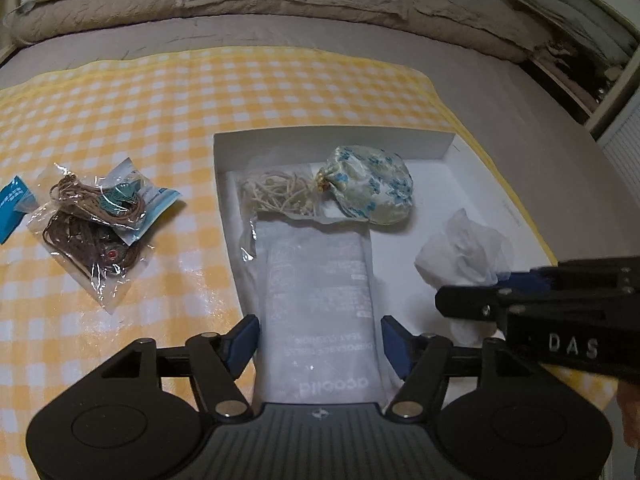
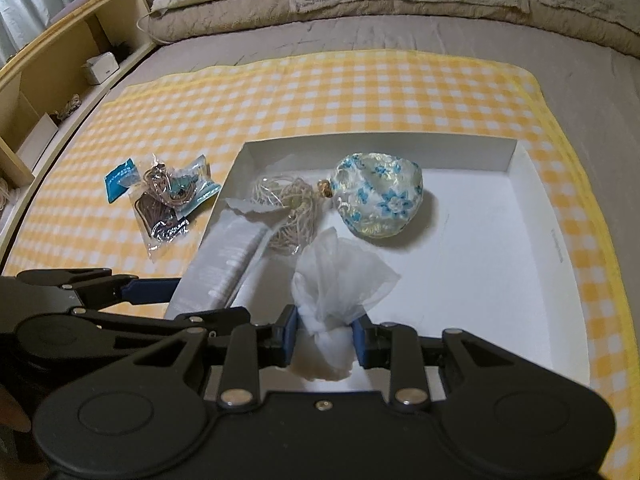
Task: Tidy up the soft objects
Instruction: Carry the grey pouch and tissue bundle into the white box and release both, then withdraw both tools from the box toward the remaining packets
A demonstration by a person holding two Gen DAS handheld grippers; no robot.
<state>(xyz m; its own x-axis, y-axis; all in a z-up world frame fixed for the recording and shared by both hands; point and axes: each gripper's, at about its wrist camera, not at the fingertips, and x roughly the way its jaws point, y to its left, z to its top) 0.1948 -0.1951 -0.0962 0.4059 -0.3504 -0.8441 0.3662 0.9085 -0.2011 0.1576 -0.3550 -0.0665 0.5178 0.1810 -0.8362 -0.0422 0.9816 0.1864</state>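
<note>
Right gripper (image 2: 323, 336): jaws clamped on the white mesh pouch (image 2: 340, 284), held over the white box (image 2: 520, 280). Left gripper (image 1: 319, 338): jaws wide, straddling the flat packet (image 1: 320, 280) lying in the box beside the floral pouch (image 1: 370, 188).

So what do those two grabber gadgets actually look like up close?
Each hand-held gripper is matte black plastic: a ribbed centre body flanked by two round discs, with hinged link bars and silver pivot bolts. The left hand-held gripper and right hand-held gripper both end in blue finger pads. One side carries raised "DAS" lettering.
</note>
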